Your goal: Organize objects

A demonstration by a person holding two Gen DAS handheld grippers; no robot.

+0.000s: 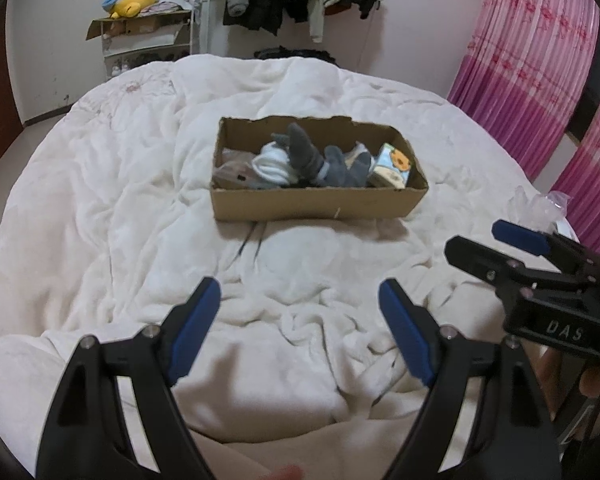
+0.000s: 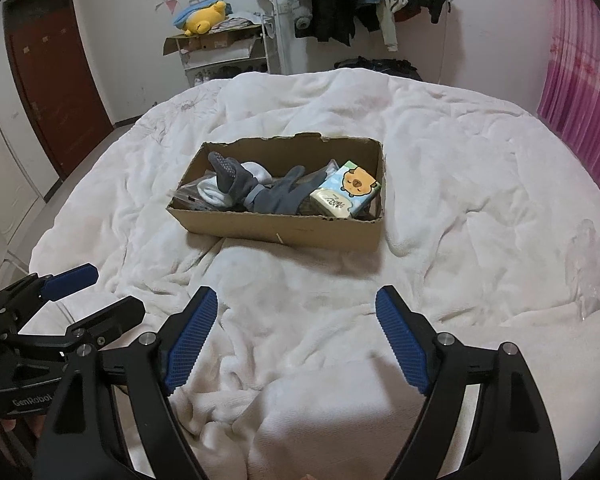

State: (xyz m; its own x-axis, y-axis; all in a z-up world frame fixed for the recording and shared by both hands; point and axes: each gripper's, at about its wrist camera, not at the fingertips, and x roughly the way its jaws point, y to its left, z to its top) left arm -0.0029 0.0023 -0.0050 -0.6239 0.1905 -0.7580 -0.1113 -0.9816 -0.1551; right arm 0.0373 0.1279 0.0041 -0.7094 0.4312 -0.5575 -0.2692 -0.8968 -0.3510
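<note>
Left tool (image 1: 300, 300) wide open, empty, above the bed (image 1: 120, 200). Cardboard box (image 1: 316, 206) at mid-bed holds white socks (image 1: 274, 168), grey socks (image 1: 312, 156) and a tissue pack (image 1: 394, 168); sorting appears largely done. Right tool (image 2: 296, 304) equally open, empty. Clear plastic bag (image 2: 592, 256) lies outside at right, possibly outstanding.

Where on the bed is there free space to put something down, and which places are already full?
Free: the blanket between the box and the two open grippers, left and right, and the stretch left of the box. Crowded: the box itself, packed with grey socks and a tissue pack; clear plastic lies at the right edge.
</note>
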